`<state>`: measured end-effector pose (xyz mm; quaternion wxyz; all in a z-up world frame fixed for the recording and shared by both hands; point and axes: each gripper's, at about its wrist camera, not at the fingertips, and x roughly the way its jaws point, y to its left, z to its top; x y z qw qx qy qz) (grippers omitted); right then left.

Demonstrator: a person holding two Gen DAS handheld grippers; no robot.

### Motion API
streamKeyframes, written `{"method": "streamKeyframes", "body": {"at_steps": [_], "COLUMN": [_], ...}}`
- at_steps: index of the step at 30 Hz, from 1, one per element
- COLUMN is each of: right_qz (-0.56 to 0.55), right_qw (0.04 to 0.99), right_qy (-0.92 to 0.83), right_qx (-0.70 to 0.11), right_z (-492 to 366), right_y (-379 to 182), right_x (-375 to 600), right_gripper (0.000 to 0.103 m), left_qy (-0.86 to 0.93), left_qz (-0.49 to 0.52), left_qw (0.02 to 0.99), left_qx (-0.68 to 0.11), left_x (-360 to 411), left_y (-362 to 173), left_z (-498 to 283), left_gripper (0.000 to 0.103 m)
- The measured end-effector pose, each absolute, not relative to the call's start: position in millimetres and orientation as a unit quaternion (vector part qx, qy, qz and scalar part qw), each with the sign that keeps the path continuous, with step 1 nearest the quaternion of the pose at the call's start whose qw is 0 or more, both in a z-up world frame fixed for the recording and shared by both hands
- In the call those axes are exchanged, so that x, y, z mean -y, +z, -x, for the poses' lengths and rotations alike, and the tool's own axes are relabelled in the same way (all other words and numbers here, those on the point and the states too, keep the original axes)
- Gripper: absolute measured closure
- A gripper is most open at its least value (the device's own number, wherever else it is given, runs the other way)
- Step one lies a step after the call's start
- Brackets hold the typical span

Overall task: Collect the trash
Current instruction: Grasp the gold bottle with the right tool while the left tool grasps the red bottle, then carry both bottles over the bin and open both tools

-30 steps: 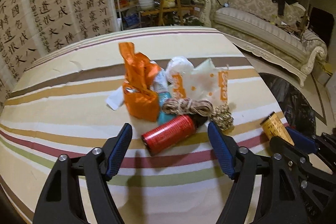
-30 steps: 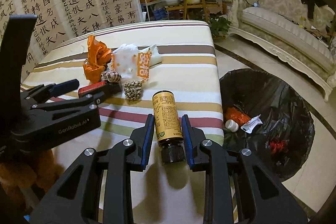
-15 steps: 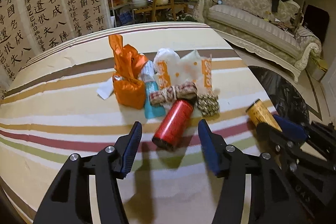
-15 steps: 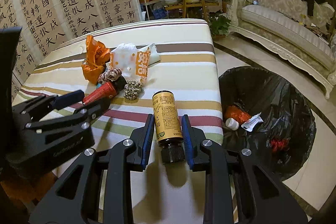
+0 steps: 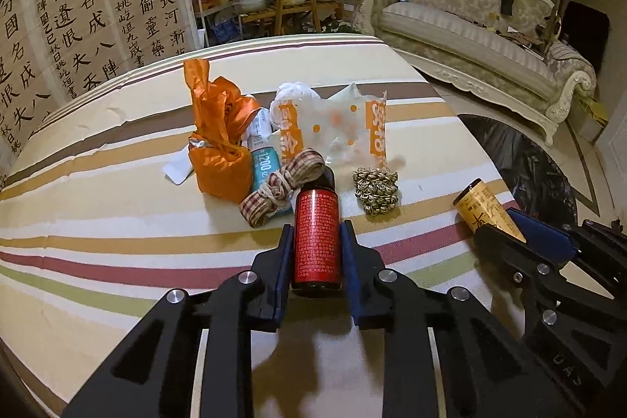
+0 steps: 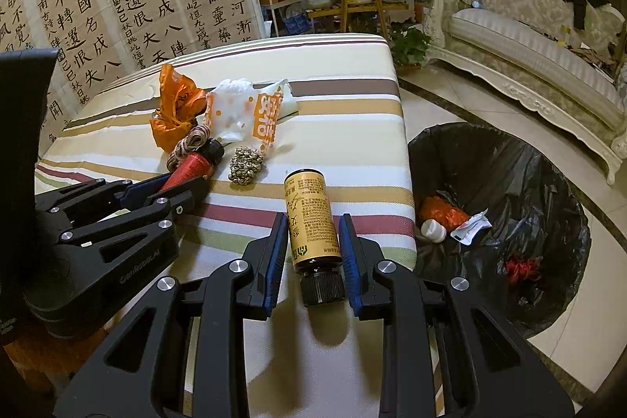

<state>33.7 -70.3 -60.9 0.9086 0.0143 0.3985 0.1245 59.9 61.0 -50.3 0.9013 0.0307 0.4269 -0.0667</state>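
Observation:
A red bottle (image 5: 315,253) with a black cap lies on the striped table (image 5: 98,222), pointing away from me. My left gripper (image 5: 317,228) is closing on it, and both blue pads touch its sides. A yellow bottle (image 6: 309,206) lies near the table's right edge, black cap toward me, with my right gripper (image 6: 312,234) shut on it. The right wrist view shows the left gripper (image 6: 164,187) on the red bottle (image 6: 188,169). The left wrist view shows the yellow bottle (image 5: 486,210) at the right. A black-lined trash bin (image 6: 529,175) stands on the floor beside the table.
Beyond the red bottle lie an orange bag (image 5: 219,151), a blue packet (image 5: 262,159), a checked ribbon bundle (image 5: 274,190), a white-and-orange plastic bag (image 5: 337,128) and a gold cord knot (image 5: 376,189). The bin holds some trash. A sofa (image 6: 529,38) stands behind it.
The left gripper went from wide open to closed on the red bottle, which turned from lying crosswise to pointing away. The right gripper and yellow bottle stayed put.

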Motion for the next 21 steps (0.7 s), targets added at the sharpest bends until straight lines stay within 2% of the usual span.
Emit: {"method": "streamKeyframes", "body": {"at_steps": [21], "right_qz": [-0.023], "right_qw": [0.924], "right_qy": [0.088], "right_qx": [-0.371], "right_z": [-23], "right_y": [-46], "right_x": [96], "right_gripper": [0.077], "left_qy": [-0.100], "left_qz": [-0.010], "left_qw": [0.913], "left_qx": [-0.395], "left_x": [-40], "left_y": [-28], "left_z": [-32], "left_gripper": [0.078]}}
